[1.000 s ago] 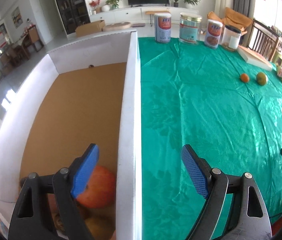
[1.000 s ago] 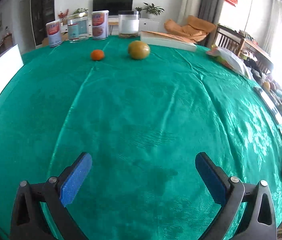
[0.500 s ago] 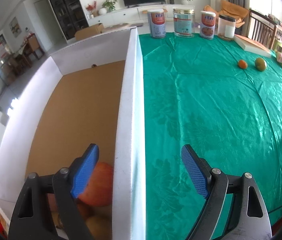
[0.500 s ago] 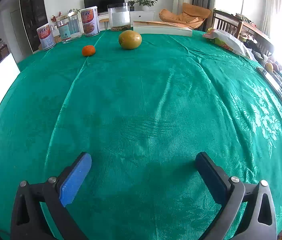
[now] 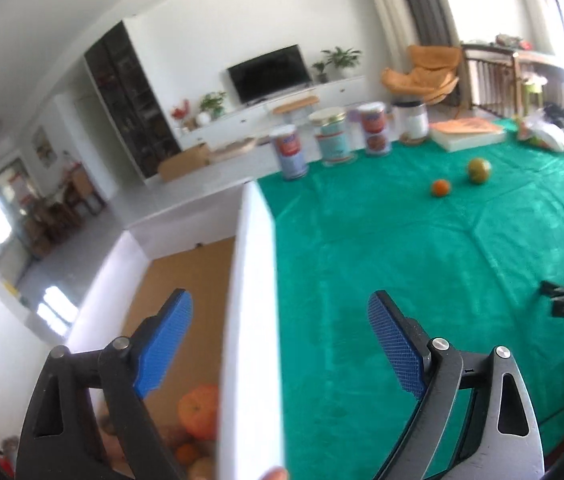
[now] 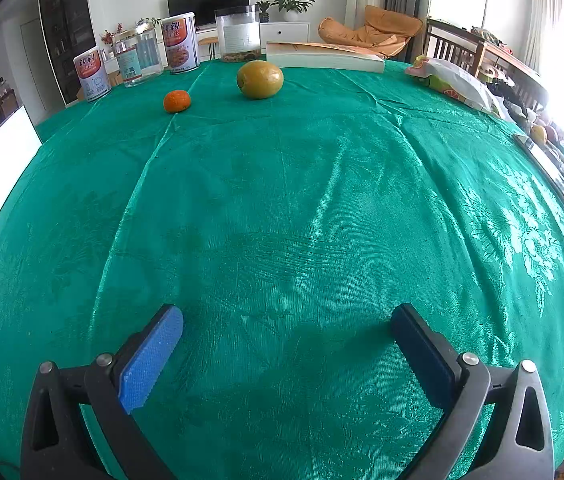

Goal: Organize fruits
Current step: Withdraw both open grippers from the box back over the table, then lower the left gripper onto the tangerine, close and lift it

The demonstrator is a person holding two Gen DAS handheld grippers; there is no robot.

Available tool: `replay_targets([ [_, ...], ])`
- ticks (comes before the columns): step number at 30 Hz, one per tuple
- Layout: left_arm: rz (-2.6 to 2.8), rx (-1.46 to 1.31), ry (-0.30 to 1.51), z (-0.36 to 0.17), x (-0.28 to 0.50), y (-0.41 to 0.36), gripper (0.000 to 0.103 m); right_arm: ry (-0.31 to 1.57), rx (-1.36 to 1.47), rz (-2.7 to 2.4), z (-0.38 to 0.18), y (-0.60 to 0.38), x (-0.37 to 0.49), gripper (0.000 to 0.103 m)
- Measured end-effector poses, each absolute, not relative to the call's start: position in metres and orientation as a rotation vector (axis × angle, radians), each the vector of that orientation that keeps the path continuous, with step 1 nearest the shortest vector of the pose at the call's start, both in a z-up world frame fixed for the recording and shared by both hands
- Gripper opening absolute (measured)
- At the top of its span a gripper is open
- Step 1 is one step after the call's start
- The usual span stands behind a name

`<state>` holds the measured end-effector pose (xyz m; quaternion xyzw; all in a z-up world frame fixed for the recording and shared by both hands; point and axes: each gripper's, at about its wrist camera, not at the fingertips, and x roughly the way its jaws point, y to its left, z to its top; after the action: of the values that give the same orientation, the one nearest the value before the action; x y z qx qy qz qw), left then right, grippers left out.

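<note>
done: several fruits in box (image 5: 250, 320)
left: tangerine (image 6: 176, 101), green fruit (image 6: 260, 79) on surface (image 6: 282, 208)
left gripper (image 5: 280, 344): empty, opening
right gripper (image 6: 287, 356): released, empty

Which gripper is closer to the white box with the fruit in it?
Left. The left gripper, jaws opening and empty, straddles the white box's wall above the fruit inside. The right gripper hovers over green cloth, box off to its side.
</note>
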<state>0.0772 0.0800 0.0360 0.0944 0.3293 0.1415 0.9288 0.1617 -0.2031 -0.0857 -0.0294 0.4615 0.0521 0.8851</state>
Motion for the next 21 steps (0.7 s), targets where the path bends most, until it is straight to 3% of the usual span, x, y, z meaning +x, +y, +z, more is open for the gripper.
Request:
replay_targets([
  [3,0.052,-0.008,0.735,0.031,0.087,0.057,0.095,0.96,-0.061,0.109,-0.086,-0.203,0.162,0.103],
  [9,-0.136,-0.291,0.885,-0.027,0.171,0.032,0.095,0.96,-0.061,0.109,-0.086,-0.203,0.162,0.103],
  [21,-0.115,-0.004,0.872,-0.079,0.365,-0.015,0.093,0.96,-0.062,0.11,-0.087,-0.203,0.162,0.103],
])
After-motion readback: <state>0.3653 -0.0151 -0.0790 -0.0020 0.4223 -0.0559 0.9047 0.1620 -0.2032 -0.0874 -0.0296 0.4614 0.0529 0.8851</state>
